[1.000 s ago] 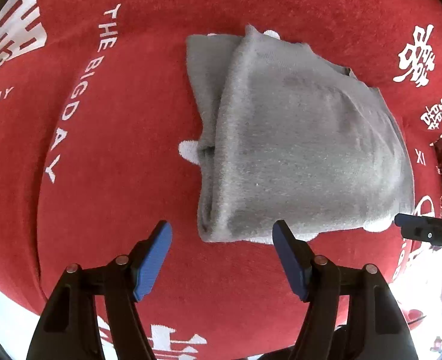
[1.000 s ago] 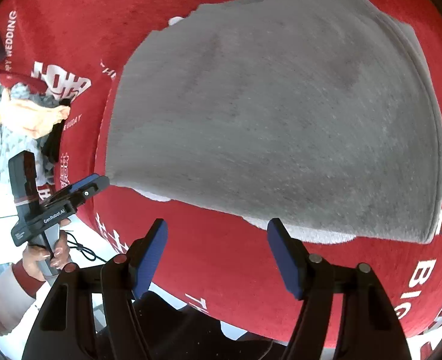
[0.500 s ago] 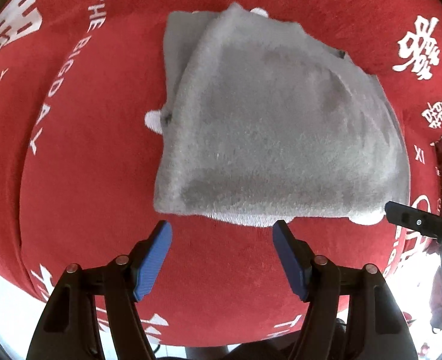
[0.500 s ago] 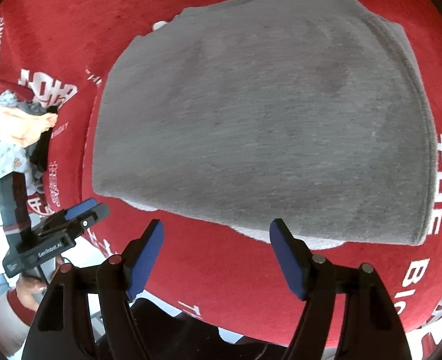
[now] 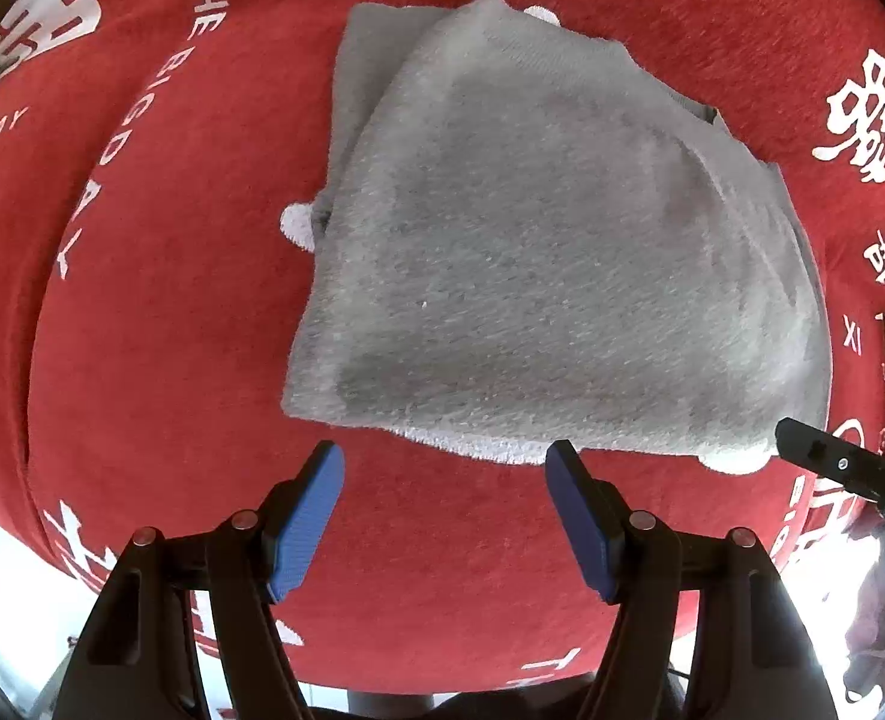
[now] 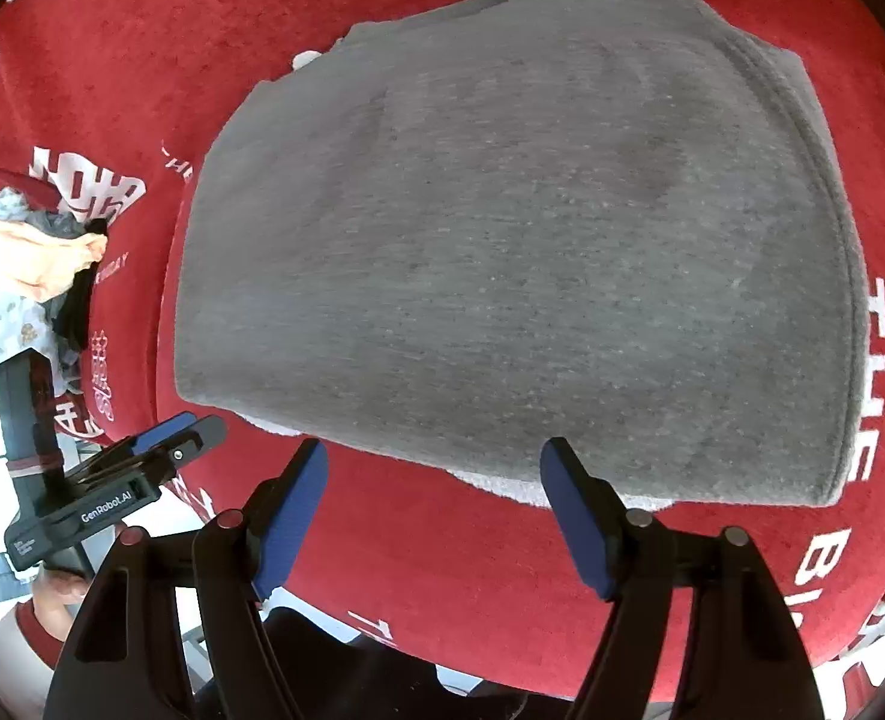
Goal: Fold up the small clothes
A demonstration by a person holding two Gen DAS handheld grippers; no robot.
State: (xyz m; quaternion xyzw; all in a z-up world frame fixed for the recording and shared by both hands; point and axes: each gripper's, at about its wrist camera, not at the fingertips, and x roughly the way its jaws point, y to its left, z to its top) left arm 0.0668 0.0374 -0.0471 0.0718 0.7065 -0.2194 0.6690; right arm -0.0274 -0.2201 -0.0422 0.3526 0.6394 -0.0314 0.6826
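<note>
Grey garment [image 5: 562, 276] lying folded on the red cloth [image 5: 160, 360] that covers the table, near the front edge. Left gripper [image 5: 445, 468] just in front of the garment's near edge, jaws wide, holding nothing. Right gripper [image 6: 433, 462] also just in front of that edge, jaws wide and empty too. A little white lining peeking out under the near edge. Pile of other clothes [image 6: 16, 276] well off to the side of the garment. Looks folded already, maybe one more fold or a tidy-up to go. Could go wrong: grabbing only the top layer, so the fold slides open. Could also pinch the red cloth along with the garment and drag both.
</note>
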